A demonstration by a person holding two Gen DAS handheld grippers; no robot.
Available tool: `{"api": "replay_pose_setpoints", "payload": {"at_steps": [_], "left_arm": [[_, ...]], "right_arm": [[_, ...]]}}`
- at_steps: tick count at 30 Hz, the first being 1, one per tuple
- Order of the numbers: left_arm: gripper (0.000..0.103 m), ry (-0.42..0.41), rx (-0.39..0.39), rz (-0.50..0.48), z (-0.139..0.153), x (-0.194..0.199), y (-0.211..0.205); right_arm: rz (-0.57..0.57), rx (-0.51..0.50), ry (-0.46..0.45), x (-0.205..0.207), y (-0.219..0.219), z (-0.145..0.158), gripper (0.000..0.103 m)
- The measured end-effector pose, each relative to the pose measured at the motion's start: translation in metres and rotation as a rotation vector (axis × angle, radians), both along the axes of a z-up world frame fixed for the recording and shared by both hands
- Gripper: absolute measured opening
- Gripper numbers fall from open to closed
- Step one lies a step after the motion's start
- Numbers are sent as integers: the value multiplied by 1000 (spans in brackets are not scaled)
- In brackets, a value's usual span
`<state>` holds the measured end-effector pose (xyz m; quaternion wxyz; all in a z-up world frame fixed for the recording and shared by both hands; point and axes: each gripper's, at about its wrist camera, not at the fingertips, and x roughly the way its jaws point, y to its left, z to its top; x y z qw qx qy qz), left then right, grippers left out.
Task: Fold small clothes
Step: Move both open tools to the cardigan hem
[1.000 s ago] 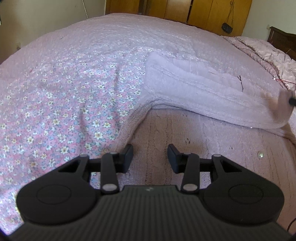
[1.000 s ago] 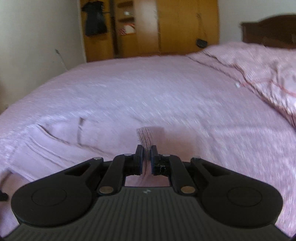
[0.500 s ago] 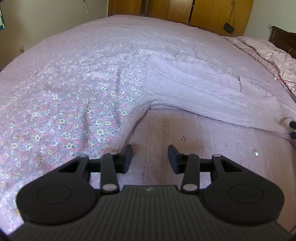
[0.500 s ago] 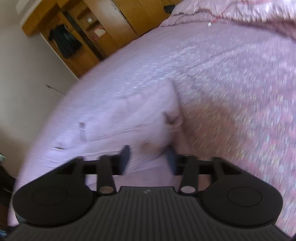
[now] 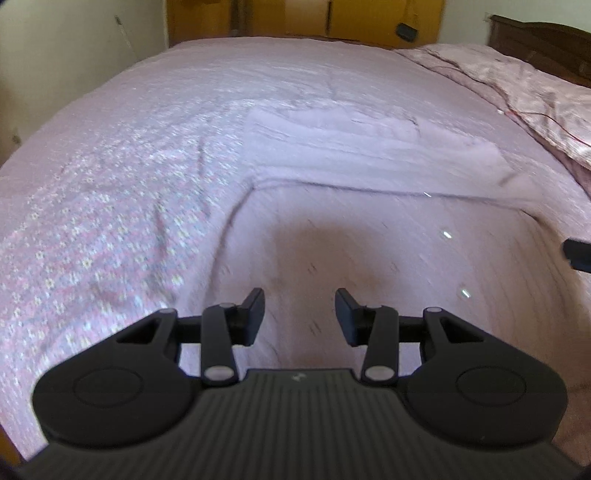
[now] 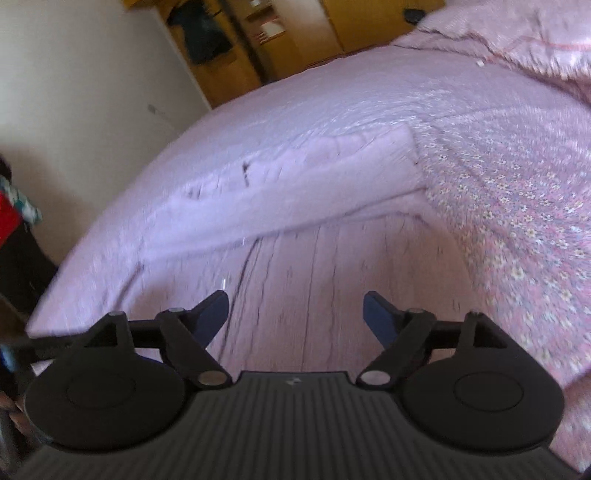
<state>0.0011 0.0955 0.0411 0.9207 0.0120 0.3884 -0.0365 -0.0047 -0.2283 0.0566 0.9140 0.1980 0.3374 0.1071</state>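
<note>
Pink knit sweater (image 5: 388, 251) was spread on the floral bedspread (image 5: 110, 206), sleeve folded across at 12 o'clock. Left gripper (image 5: 299, 314) & right gripper (image 6: 295, 314) were held above w/ jaws released, empty, prob. for next fold.

Floral bedspread (image 5: 110, 206), wooden wardrobe (image 5: 295, 18), pale wall (image 6: 92, 74).

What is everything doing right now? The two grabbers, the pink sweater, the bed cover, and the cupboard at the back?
left gripper: open, empty, over the sweater.
right gripper: wide open, empty, over the sweater.
pink knit sweater: lying on the bed, one part folded over its body.
floral bedspread: spread out, slightly wrinkled.
wardrobe: open, shelves showing.
</note>
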Motion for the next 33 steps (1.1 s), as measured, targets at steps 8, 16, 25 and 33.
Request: {"api": "replay_pose_setpoints", "payload": {"at_steps": [8, 16, 25, 33], "left_arm": [[60, 0, -10, -38, -7, -42, -6], [70, 9, -12, -81, -14, -65, -6], [71, 40, 9, -143, -28, -71, -20], [72, 83, 26, -226, -41, -72, -34]], "right_arm": [[183, -336, -61, -58, 67, -3, 90], [293, -568, -19, -78, 98, -31, 95], [328, -689, 95, -66, 111, -69, 95], [170, -698, 12, -53, 103, -59, 95]]}}
